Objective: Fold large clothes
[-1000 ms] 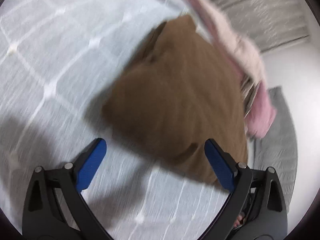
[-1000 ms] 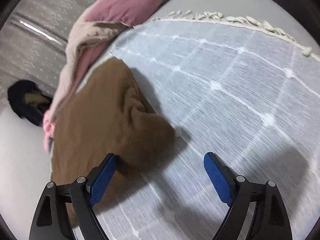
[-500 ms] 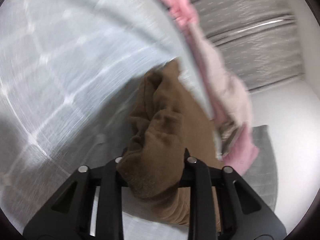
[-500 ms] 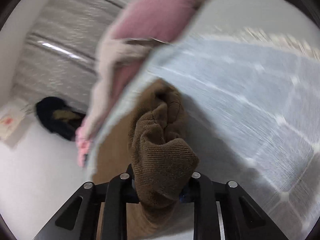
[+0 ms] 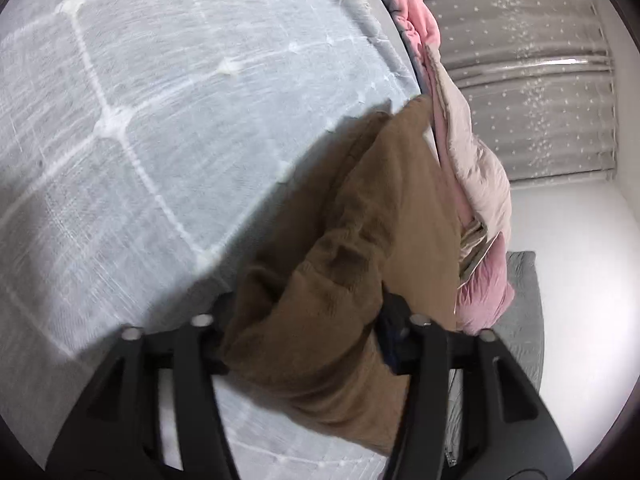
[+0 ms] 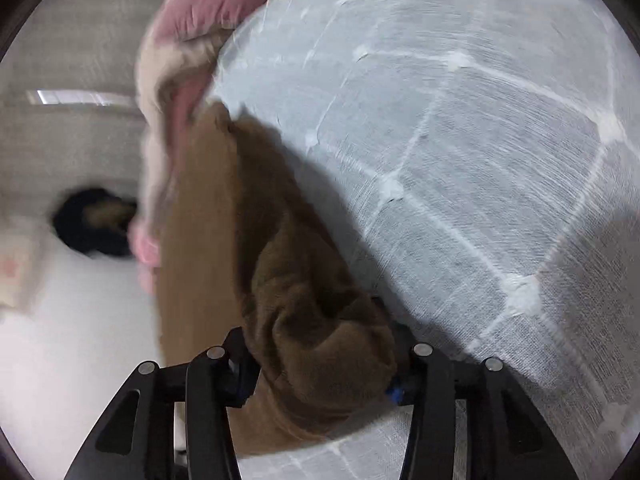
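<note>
A brown knit garment (image 5: 384, 216) lies along the edge of a pale blue checked bedspread (image 5: 160, 120). My left gripper (image 5: 308, 328) is shut on a bunched fold of it, which bulges between the fingers and hides the pads. In the right wrist view the same brown garment (image 6: 208, 216) stretches away from me, and my right gripper (image 6: 320, 356) is shut on another bunched end of it. Both ends are lifted a little off the bedspread (image 6: 460, 140).
A pink and beige blanket (image 5: 472, 168) is heaped along the bed edge beside the garment; it also shows in the right wrist view (image 6: 180, 48). Grey curtains (image 5: 540, 80) and a white floor lie beyond. A dark slipper (image 6: 92, 220) sits on the floor.
Both grippers were open over the garment a second ago. They closed on its two ends and have lifted and pulled the cloth, so it now hangs stretched between them.
</note>
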Demonstrator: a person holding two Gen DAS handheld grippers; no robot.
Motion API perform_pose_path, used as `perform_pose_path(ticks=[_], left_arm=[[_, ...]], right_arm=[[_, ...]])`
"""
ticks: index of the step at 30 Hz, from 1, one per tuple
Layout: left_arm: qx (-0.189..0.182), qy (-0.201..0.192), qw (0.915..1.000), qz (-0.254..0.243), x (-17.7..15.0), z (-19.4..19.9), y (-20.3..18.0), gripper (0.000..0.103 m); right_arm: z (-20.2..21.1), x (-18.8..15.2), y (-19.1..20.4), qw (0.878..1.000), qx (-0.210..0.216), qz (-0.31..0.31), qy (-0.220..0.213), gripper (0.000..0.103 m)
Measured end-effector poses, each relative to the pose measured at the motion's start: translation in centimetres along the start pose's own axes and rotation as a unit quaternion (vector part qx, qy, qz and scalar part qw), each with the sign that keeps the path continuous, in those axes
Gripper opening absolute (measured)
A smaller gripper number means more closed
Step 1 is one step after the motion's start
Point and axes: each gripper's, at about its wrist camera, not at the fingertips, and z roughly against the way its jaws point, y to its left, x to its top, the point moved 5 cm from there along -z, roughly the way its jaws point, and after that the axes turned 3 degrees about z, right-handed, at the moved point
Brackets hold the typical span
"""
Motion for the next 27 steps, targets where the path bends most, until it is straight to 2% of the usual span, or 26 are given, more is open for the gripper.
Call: perform_pose_path(ticks=[1,2,4,6,8,10,13,14,16,17,18,19,21,24,27], left_arm=[[0.000,-0.009,0.9996,-0.025,-0.1,0.5,-0.8,0.071],[0.008,-0.014,0.9989,-0.044,-0.5,0.9,-1.3,0.075],[0.018,-0.006,0.9990,-0.040,-1.3,1.0,-1.4,0.081],[0.017,0.011,0.9996,-0.018,-2.0,0.2,-0.9,0.084],[0.018,0.025,0.9995,0.008,-2.6,-0.9,0.0,0.084],[0.009,0.003,0.9999,0.004,-2.9,-0.9,-0.3,0.085],[0.006,-0.017,0.9990,-0.041,-3.0,-1.0,-1.0,0.088],[0.007,-0.028,0.9980,-0.056,-2.8,-1.1,-1.4,0.088],[0.013,-0.044,0.9958,-0.080,-2.5,-1.3,-1.7,0.087],[0.013,-0.053,0.9952,-0.081,-2.4,-1.3,-1.8,0.087],[0.017,-0.064,0.9944,-0.082,-2.1,-1.4,-1.8,0.079],[0.029,-0.074,0.9935,-0.082,-1.8,-1.6,-1.7,0.063],[0.025,-0.078,0.9936,-0.077,-1.4,-2.2,-1.5,0.051],[0.005,-0.081,0.9953,-0.053,-1.0,-2.0,-1.4,0.038],[0.010,-0.102,0.9920,-0.074,-1.2,-1.3,-2.8,0.032]], right_arm=[[0.9,0.2,0.5,1.000,-0.008,0.016,-0.019,0.054],[2.4,0.4,1.6,0.996,-0.032,0.050,-0.060,0.054],[4.4,0.2,3.3,0.986,-0.076,0.088,-0.119,0.057],[5.6,-0.7,6.4,0.975,-0.094,0.124,-0.161,0.057],[5.3,-1.7,10.2,0.964,-0.100,0.177,-0.171,0.057],[4.4,-3.2,14.2,0.947,-0.117,0.244,-0.173,0.061],[1.4,-6.9,20.2,0.907,-0.136,0.361,-0.170,0.072],[1.1,-7.7,21.1,0.900,-0.138,0.378,-0.168,0.074],[-2.1,-10.0,22.4,0.882,-0.149,0.418,-0.158,0.075],[-3.0,-10.5,22.4,0.878,-0.152,0.426,-0.153,0.075],[-4.3,-10.9,22.1,0.876,-0.156,0.435,-0.142,0.075],[-5.6,-11.7,21.5,0.875,-0.158,0.441,-0.121,0.075],[-7.1,-12.7,20.5,0.877,-0.155,0.443,-0.098,0.075],[-8.3,-13.4,19.4,0.882,-0.155,0.438,-0.080,0.075],[-8.7,-13.9,19.3,0.887,-0.149,0.431,-0.075,0.075]])
